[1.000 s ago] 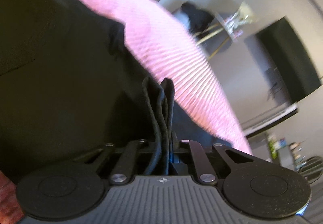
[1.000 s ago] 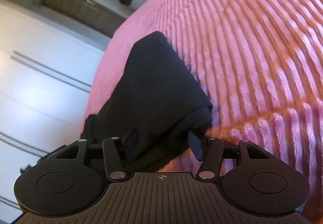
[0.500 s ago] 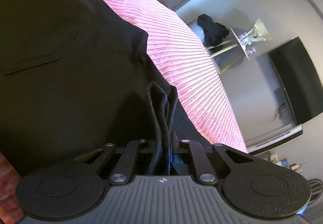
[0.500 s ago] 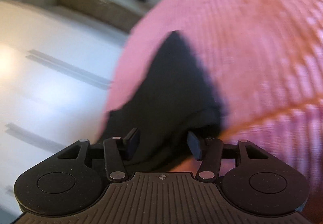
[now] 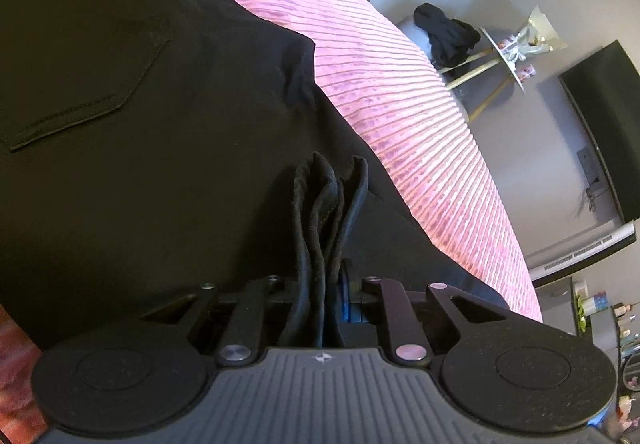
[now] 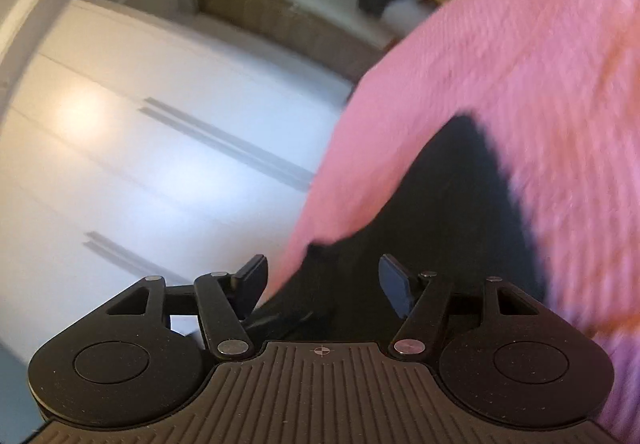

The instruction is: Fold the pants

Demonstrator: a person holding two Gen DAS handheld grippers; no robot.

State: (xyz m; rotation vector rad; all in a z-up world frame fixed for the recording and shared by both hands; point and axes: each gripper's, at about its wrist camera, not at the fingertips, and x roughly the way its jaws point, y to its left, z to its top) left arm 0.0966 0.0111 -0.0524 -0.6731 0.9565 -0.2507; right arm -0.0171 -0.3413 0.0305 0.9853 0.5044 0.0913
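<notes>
While your left gripper [image 5: 326, 284] pinches a bunched fold of the black pants [image 5: 140, 131] spread ahead on the pink bedspread [image 5: 400, 91], its jaws just easing slightly, your right gripper [image 6: 322, 284] closes a little, ungripping, pants between its fingers.

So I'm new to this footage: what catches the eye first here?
The black pants spread over a ribbed pink bedspread dominate both views. In the left wrist view, the left gripper pinches a bunched fold of them, while the right gripper stands open above the dark fabric, with pale wardrobe doors behind.
</notes>
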